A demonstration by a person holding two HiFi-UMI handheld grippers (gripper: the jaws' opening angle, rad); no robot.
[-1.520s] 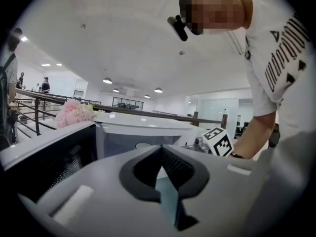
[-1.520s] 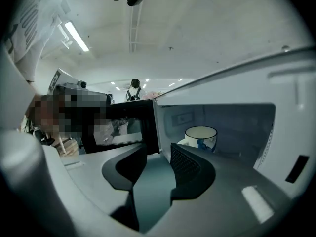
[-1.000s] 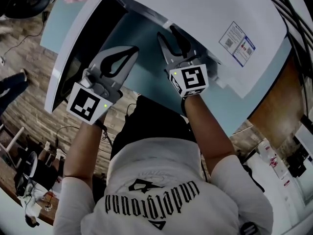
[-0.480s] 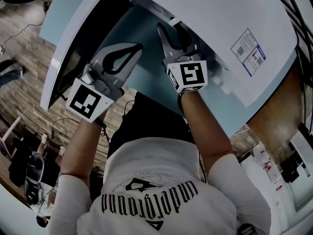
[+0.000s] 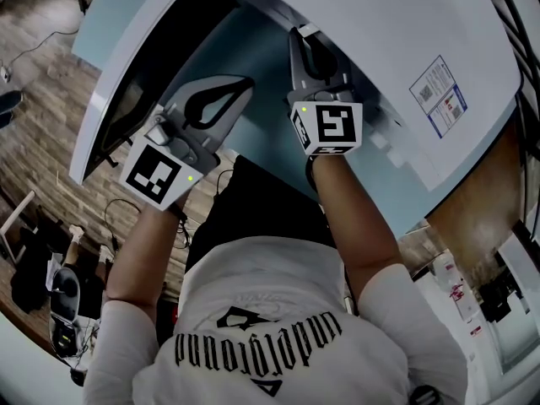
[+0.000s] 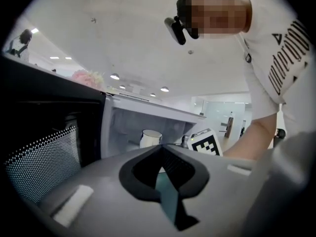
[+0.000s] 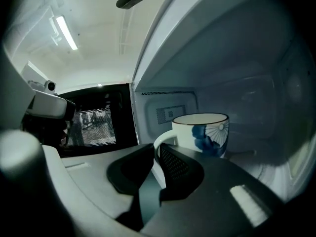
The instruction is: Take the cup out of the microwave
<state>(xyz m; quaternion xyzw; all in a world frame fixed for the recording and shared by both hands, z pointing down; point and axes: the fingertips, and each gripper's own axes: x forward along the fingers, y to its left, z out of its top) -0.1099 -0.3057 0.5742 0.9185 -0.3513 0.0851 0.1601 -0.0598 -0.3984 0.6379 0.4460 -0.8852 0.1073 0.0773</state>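
A white cup [image 7: 202, 132] with a blue pattern stands inside the open microwave [image 5: 380, 24]; the left gripper view shows this cup [image 6: 149, 138] small in the cavity. My right gripper [image 7: 157, 149] reaches into the cavity. Its jaws have just been closing, and they now pinch the cup's white handle [image 7: 159, 143] between the pads. In the head view the right gripper [image 5: 308, 45] disappears under the microwave's top, so the cup is hidden there. My left gripper [image 5: 245, 83] hovers outside, in front of the opening, with its tips together and nothing in them.
The microwave door [image 5: 118, 99] hangs open at the left, its dotted window [image 6: 44, 162] close beside the left gripper. The microwave sits on a light-blue counter [image 5: 253, 142]. Cavity walls [image 7: 247, 73] surround the cup closely. Wooden floor [image 5: 51, 49] lies beyond the counter.
The right gripper's jaws, spread wide before, have come together. Both hands stay about where they were; the head camera has shifted a little.
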